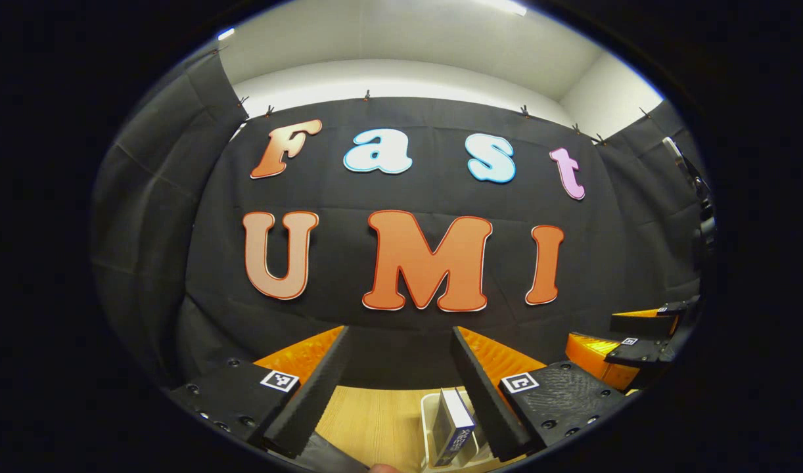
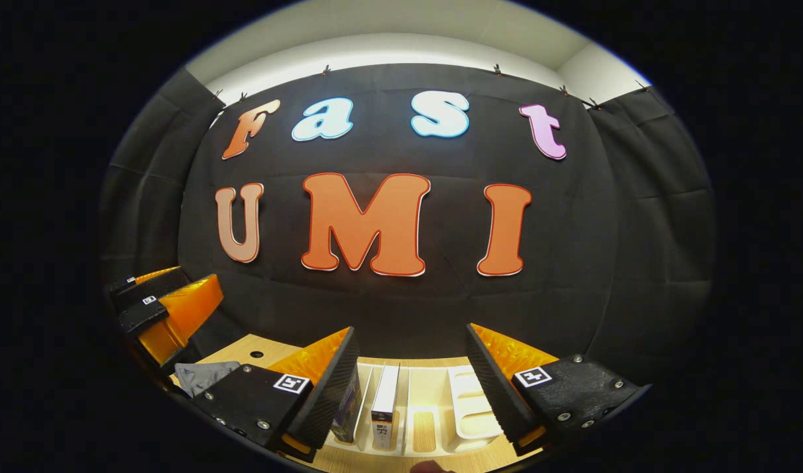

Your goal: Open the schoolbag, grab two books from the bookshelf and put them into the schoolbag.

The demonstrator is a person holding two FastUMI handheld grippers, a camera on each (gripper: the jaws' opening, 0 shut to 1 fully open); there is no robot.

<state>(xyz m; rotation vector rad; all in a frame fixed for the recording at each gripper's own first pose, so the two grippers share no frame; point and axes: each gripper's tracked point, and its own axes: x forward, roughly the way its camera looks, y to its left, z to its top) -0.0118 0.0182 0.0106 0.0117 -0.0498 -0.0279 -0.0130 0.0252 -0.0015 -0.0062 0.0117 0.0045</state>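
Note:
My left gripper (image 1: pixel 401 332) is open, held up above the wooden table (image 1: pixel 375 420) with nothing between its fingers. Below its right finger a dark-covered book (image 1: pixel 451 427) stands upright in a white book rack (image 1: pixel 430 410). My right gripper (image 2: pixel 411 332) is open too and holds nothing. Under it the white book rack (image 2: pixel 467 401) holds a dark book (image 2: pixel 346 407) beside the left finger and a white-spined book (image 2: pixel 384 404) in a neighbouring slot. A corner of grey schoolbag fabric (image 2: pixel 201 378) lies on the table at the left. Both grippers hover above the books without touching them.
The right gripper (image 1: pixel 644 332) hangs at the far right of the left gripper view; the left gripper (image 2: pixel 155 295) hangs at the left of the right gripper view. The black cloth wall stands close behind the table (image 2: pixel 257 348). The rack's right slots look unfilled.

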